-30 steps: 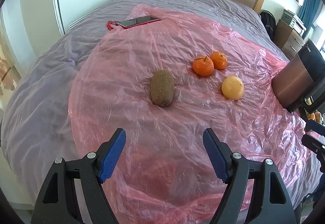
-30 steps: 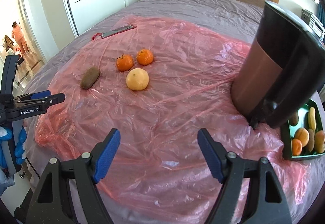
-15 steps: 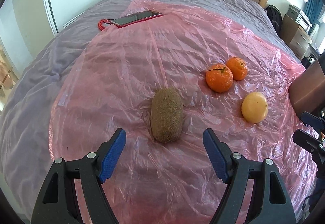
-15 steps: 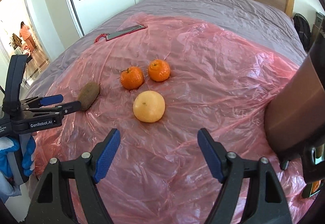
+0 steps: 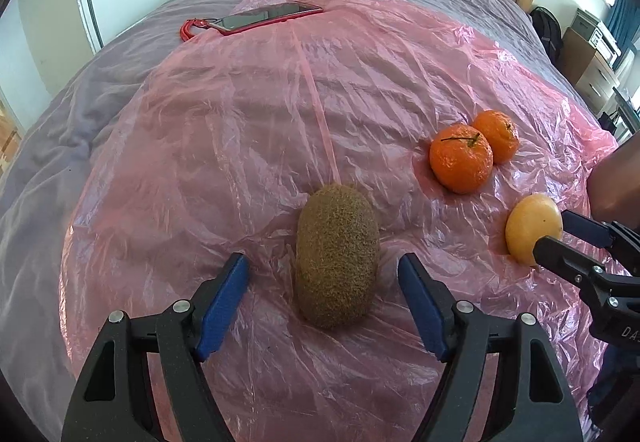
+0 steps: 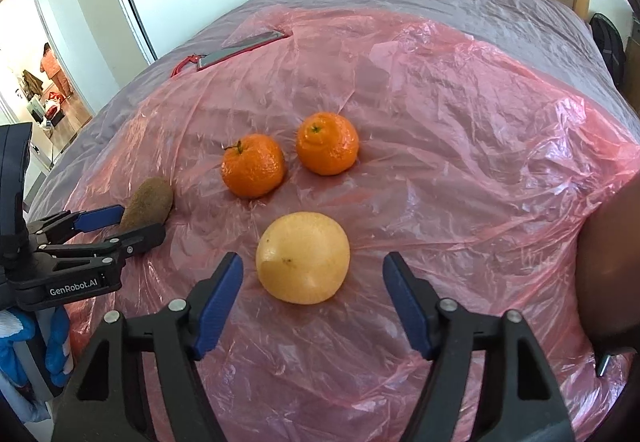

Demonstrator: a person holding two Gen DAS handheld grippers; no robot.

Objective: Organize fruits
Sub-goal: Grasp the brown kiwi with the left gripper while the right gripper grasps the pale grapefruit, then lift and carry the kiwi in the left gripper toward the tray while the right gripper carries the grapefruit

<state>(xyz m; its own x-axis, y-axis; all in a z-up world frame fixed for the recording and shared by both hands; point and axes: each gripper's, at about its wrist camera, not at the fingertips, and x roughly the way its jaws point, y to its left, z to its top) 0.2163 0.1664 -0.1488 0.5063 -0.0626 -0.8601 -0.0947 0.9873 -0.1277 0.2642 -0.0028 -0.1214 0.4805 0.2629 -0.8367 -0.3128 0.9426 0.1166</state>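
Fruits lying loose on a pink plastic sheet (image 5: pixel 248 129) over a grey bed (image 5: pixel 100 89).

Left gripper (image 5: pixel 323 274): jaws standing wide apart, straddling the near end of a kiwi (image 5: pixel 337 256), holding nothing.

Right gripper (image 6: pixel 313 274): jaws spread, gripping nothing, flanking a yellow fruit (image 6: pixel 303 257) on both sides without touching it.

Two tangerines (image 6: pixel 253 165) (image 6: pixel 327 143) sitting side by side, at 12 o'clock from the yellow fruit and at 2 o'clock from the kiwi.

Phone (image 5: pixel 264 17) in a red case resting at 11 o'clock, at the sheet's far edge.

Brown container (image 6: pixel 612 266) showing at 3 o'clock in the right view, partly out of frame.
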